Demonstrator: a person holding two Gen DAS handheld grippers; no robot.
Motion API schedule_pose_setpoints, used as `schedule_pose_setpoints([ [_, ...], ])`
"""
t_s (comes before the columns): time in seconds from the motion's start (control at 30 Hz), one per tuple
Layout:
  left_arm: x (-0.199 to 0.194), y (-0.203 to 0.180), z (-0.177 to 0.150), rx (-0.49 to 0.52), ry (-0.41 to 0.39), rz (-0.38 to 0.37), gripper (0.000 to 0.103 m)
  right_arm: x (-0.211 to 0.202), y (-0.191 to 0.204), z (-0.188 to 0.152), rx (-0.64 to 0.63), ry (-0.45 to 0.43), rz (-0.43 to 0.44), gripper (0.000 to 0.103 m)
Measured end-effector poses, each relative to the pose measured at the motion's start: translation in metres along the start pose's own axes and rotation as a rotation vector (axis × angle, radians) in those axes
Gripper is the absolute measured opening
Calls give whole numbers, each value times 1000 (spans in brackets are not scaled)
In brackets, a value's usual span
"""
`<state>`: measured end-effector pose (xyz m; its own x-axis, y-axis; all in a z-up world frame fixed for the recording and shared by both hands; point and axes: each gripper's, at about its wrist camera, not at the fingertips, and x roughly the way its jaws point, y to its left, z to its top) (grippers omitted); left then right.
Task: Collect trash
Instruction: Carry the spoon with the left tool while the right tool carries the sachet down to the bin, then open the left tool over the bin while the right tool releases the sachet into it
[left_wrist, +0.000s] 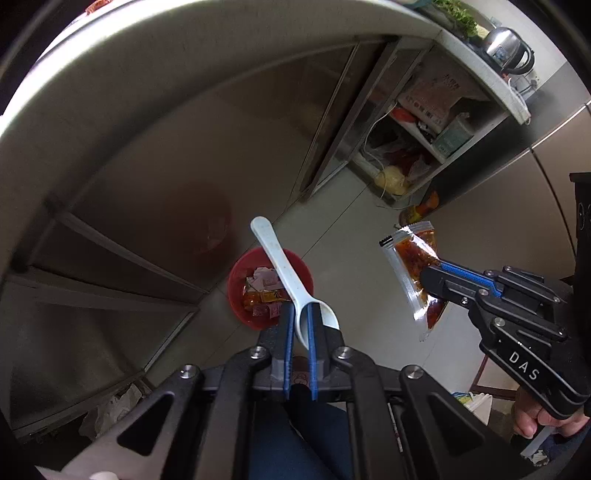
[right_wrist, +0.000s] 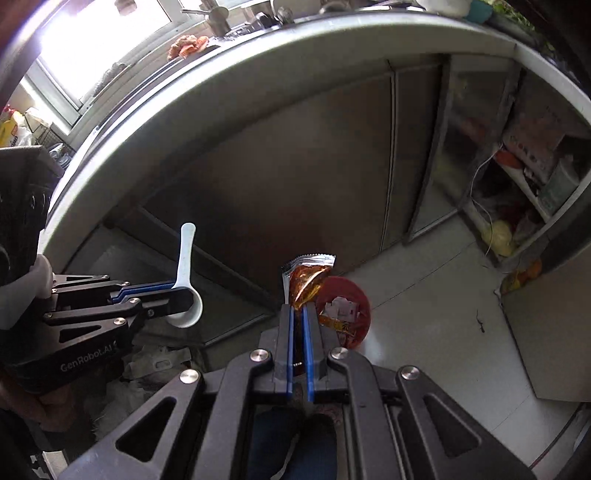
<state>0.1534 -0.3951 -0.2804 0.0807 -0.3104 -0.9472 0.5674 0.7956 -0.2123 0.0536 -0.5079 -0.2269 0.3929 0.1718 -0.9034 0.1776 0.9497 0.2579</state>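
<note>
Left gripper (left_wrist: 301, 308) clamps a white plastic spoon (left_wrist: 280, 266) by the bowl end, handle sticking out past the fingertips. In the right wrist view the same gripper (right_wrist: 184, 297) shows at the left, spoon (right_wrist: 184, 266) handle up, bowl hanging just below the fingers.

Right gripper (right_wrist: 298, 308) is clenched on a sauce packet (right_wrist: 308, 275), clear film with orange-red oily contents and a crimped silver top edge. In the left wrist view that gripper (left_wrist: 430, 277) comes in from the right, with the packet (left_wrist: 415, 269) pinched near its middle and both ends free.

Both grippers point steeply down over a red bin (left_wrist: 240, 291) on the pale floor. The bin (right_wrist: 364, 302) already holds torn wrappers and small packets. The spoon sits over the bin in the left view, the packet over its near rim in the right view; neither touches it.

Steel cabinet (right_wrist: 280, 177) under a grey counter edge (left_wrist: 184, 33) behind the bin. Open shelf (left_wrist: 424, 147) with clutter at the right.
</note>
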Motion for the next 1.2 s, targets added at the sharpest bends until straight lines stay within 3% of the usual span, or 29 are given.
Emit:
schedule_pose_setpoints([
  [0.3,179,25,-11,8,85,-40,6,145,-66,-45,69,50,-40,4],
  [0.53,255,36,-15,27,107,-19,6,210,-111,-71,157,89,-39,4],
  [0.7,274,38,-16,22,141,-35,8,221,-126,-74,166,100,-42,4],
  [0.83,275,40,-17,47,148,-34,23,218,-125,-73,174,104,-45,4],
  [1.0,265,36,-16,97,150,-9,23,207,-118,-72,178,107,-53,4],
  [1.2,231,47,-14,113,83,28,23,192,-100,-64,153,107,-42,4],
])
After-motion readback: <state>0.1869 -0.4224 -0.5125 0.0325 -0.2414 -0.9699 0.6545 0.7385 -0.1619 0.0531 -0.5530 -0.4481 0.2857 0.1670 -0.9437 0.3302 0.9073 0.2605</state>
